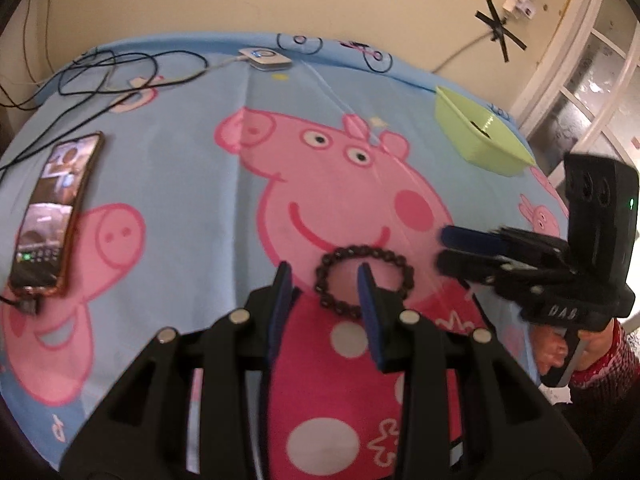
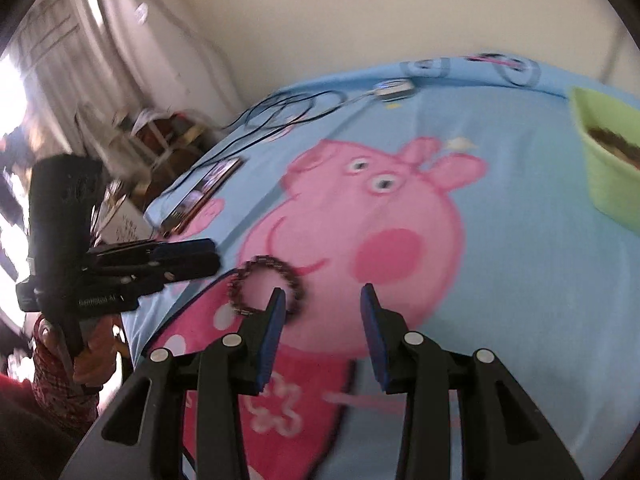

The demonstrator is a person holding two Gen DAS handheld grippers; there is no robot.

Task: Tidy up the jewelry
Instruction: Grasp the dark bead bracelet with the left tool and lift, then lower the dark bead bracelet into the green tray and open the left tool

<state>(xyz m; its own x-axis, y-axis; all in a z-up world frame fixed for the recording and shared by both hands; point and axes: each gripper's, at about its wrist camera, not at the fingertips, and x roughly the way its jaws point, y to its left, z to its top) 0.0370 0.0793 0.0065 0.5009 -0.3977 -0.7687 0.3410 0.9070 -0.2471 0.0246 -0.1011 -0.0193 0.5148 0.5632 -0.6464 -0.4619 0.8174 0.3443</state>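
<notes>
Left wrist view shows the left gripper (image 1: pixel 325 274) low over a blue cartoon-pig blanket (image 1: pixel 192 168), its jaws a little way apart with nothing pressed between them. A dark beaded bracelet (image 1: pixel 365 278) lies flat on the blanket at the pig's chin; one blue pad sits inside the ring and the other just outside its rim, and whether either pad touches the beads cannot be told.

Measured from the bracelet, the right gripper (image 1: pixel 442 248) comes in from the right, close by but apart from it. Its fingers lie nearly together with only a thin gap, and they hold nothing. A hand (image 1: pixel 554 350) in a red patterned sleeve grips its handle.

Far beyond the bracelet and to its right stands a light green bowl (image 1: pixel 460 116), with something small and dark at its bottom. In the right wrist view that bowl (image 2: pixel 612 192) holds a brownish heap, too blurred to name.

Well left of the bracelet lies a phone (image 1: pixel 56 216) with its screen lit. Far behind it, near the wall, sit a small white device (image 1: pixel 265 58) and loose black cables (image 1: pixel 108 76).
</notes>
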